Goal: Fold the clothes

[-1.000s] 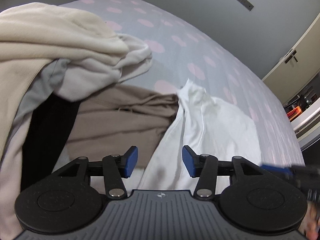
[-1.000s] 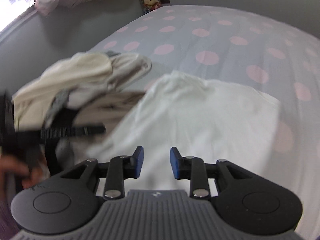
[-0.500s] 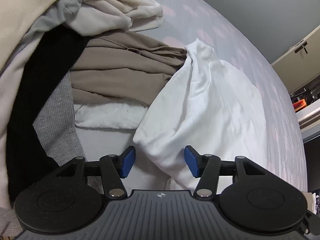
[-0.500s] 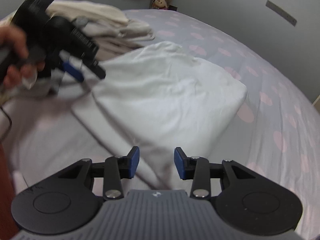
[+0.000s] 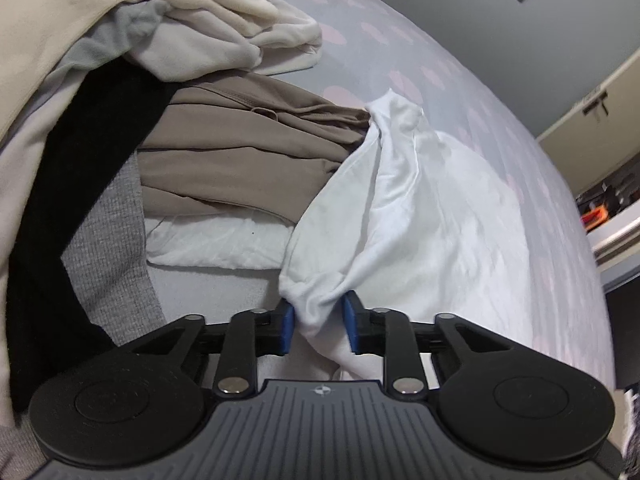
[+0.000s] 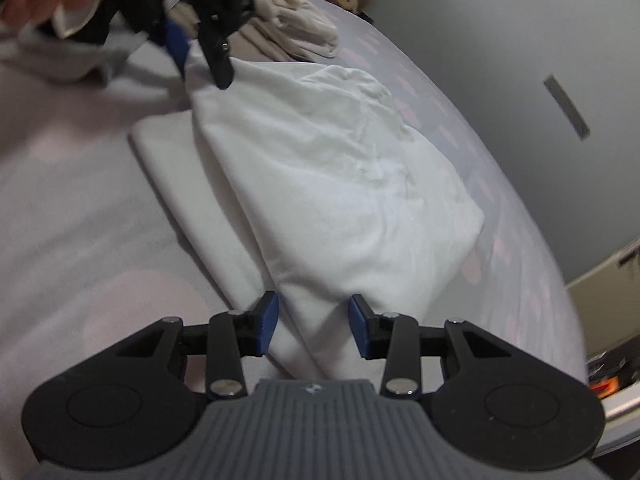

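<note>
Left wrist: our left gripper has its pads pinched on a bunched corner of the white shirt, which lies on the bed beside the clothes pile. Keep that pinch firm — no tugging yet.

Right wrist: our right gripper is wide, pads either side of the shirt's near corner, nothing clamped. We should close on both layers — then lift both corners together, evenly.

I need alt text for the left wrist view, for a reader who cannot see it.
The left gripper pinches a bunched corner of a white garment lying on a dotted bedsheet. To its left lies a pile of beige, brown, black and grey clothes.
</note>
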Available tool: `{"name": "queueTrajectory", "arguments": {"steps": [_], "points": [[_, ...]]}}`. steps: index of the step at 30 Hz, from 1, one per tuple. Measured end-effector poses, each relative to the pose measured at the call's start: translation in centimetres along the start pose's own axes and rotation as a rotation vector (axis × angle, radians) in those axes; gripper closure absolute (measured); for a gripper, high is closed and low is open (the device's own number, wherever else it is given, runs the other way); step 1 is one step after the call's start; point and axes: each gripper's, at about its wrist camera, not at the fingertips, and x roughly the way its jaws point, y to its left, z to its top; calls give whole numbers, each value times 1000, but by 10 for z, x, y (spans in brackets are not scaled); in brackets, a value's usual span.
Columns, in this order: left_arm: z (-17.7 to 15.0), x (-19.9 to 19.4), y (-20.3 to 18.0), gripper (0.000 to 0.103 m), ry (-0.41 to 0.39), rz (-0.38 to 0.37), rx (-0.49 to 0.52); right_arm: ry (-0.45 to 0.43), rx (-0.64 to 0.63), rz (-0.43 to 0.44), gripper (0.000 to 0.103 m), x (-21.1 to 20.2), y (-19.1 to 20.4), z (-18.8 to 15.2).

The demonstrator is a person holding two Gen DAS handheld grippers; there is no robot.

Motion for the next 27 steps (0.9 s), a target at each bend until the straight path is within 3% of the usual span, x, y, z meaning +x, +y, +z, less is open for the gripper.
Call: {"name": "queueTrajectory", "arguments": {"steps": [7,9,10,13,19,27], "points": [[0,2,-2,95,-1,10,13,-16,-137,-80,63,-1,12,-14],[0,-1,-4,96,-13,4,11,-22,-134,-80,76,-2,9,-14],[0,-3,-4,97,-22,-4,8,-25,-127,-76,93,-3,7,-12],[2,-14,-3,97,-54,-47,-24,-51,-66,-65,99,-11,-2,-9],[3,-37,-20,98,-91,-110,-35,-112,121,-85,100,-35,-40,-15],[-13,-37,-38,98,-16,-113,-7,-111,292,-114,100,-47,-69,-37]]}}
